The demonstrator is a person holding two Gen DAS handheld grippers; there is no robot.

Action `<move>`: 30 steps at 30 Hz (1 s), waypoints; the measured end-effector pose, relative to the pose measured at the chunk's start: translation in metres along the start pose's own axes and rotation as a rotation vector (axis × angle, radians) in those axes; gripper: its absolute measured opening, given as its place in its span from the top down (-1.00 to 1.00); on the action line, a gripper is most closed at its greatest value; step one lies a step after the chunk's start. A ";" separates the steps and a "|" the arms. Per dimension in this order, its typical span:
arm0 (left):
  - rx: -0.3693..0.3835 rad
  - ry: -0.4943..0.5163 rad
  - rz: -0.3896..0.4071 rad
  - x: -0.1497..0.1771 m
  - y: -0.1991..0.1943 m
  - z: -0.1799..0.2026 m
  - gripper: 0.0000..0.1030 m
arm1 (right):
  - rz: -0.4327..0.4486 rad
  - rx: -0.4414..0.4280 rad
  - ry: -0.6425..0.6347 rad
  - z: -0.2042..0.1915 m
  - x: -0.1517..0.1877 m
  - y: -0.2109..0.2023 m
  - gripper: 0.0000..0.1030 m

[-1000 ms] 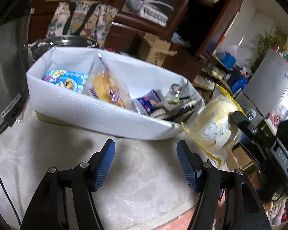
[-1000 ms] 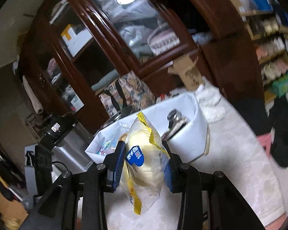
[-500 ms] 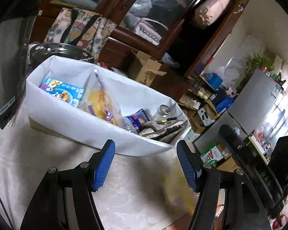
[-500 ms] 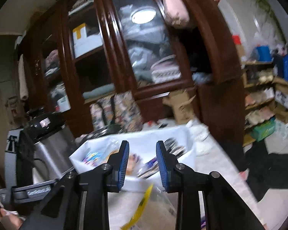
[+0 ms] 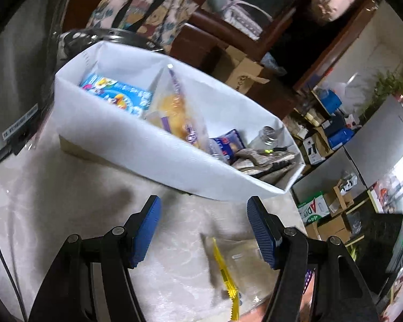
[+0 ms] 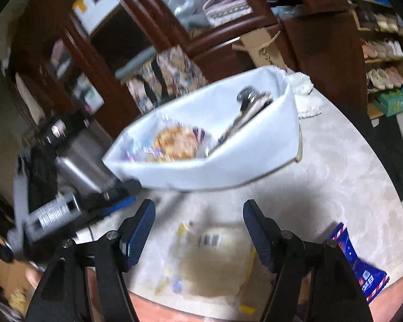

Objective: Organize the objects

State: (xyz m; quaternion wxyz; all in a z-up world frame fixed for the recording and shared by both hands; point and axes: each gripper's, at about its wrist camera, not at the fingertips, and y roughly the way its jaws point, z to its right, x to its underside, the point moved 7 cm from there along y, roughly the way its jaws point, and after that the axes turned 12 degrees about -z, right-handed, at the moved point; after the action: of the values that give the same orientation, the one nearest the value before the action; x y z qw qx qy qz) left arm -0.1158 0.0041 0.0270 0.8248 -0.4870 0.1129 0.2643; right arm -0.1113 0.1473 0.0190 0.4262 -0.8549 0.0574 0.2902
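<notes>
Marbled pale stone covers the desk [image 5: 67,214] I am working over, and on it stands a long white fabric bin [image 5: 137,145] with its near wall facing both cameras. Inside the bin I see a blue picture packet [image 5: 115,98] at the left end, a clear bag of yellow pastry [image 5: 178,115] leaning in the middle, a small blue pack [image 5: 225,142], and a glass jar [image 5: 267,135] beside some grey cloth at the right end. My right hand-held gripper [image 6: 198,230] has just been opening; its jaws stand wide and apart from the bread bag [image 6: 215,263], which lies flat on the desk below them, near the front edge. My left hand-held gripper [image 5: 204,228] is partly open and empty, with that same bag low to its right. A blue snack packet [image 6: 362,265] lies on the desk at the right.
</notes>
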 end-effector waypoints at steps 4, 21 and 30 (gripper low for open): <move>-0.028 -0.022 0.004 -0.001 -0.001 -0.007 -0.26 | -0.062 0.057 -0.085 -0.016 0.015 0.016 -0.30; -0.081 -0.002 -0.019 0.002 0.006 -0.007 -0.26 | -0.079 0.349 -0.309 -0.032 0.034 0.038 -0.47; -0.125 0.015 -0.036 0.004 0.013 -0.009 -0.26 | -0.156 0.298 -0.205 -0.015 0.032 0.047 -0.66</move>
State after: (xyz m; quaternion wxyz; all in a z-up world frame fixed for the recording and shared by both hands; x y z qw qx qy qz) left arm -0.1188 0.0030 0.0113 0.7964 -0.5417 0.0936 0.2522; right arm -0.0940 0.1113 -0.0242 0.5727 -0.7503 -0.0105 0.3302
